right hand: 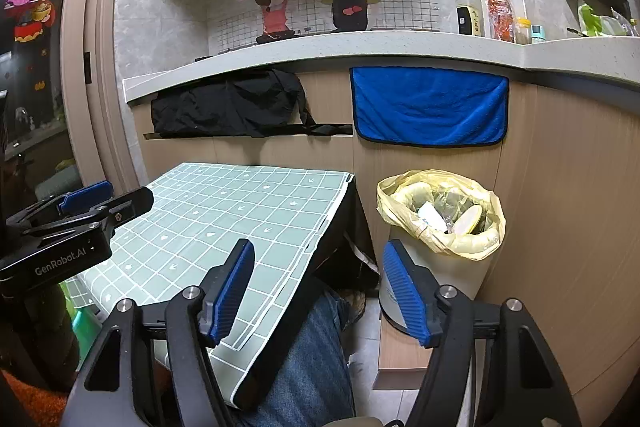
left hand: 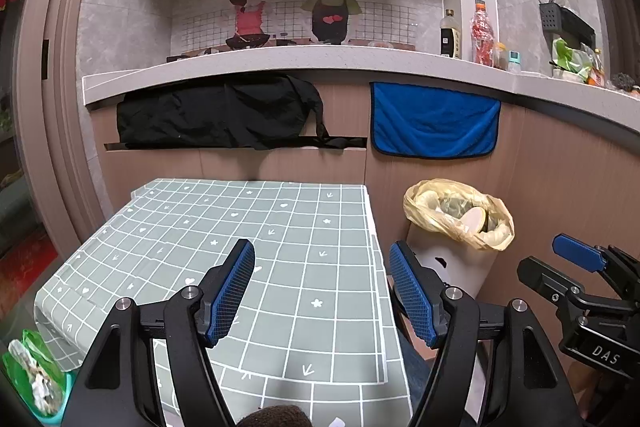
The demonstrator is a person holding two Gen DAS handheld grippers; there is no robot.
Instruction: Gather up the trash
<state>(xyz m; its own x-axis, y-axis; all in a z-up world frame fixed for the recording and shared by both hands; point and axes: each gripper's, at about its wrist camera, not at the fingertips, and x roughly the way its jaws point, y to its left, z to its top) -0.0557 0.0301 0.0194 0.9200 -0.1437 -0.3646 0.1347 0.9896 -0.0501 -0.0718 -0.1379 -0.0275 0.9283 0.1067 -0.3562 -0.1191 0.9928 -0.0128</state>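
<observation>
A white trash bin (left hand: 444,263) lined with a yellow bag (left hand: 460,215) stands on the floor right of the table; it also shows in the right wrist view (right hand: 436,259). Trash lies inside the bag (right hand: 444,215), including a round pale lid and crumpled wrappers. My left gripper (left hand: 322,287) is open and empty above the green checked tablecloth (left hand: 248,235). My right gripper (right hand: 318,287) is open and empty, over the table's right edge, left of the bin. The right gripper also shows at the right of the left wrist view (left hand: 576,259).
A kitchen counter (left hand: 280,67) with bottles runs behind the table. A black cloth (left hand: 216,115) and a blue towel (left hand: 436,119) hang below it. A green bag with scraps (left hand: 32,375) sits at the table's left. A person's jeans-clad leg (right hand: 312,355) is under the table.
</observation>
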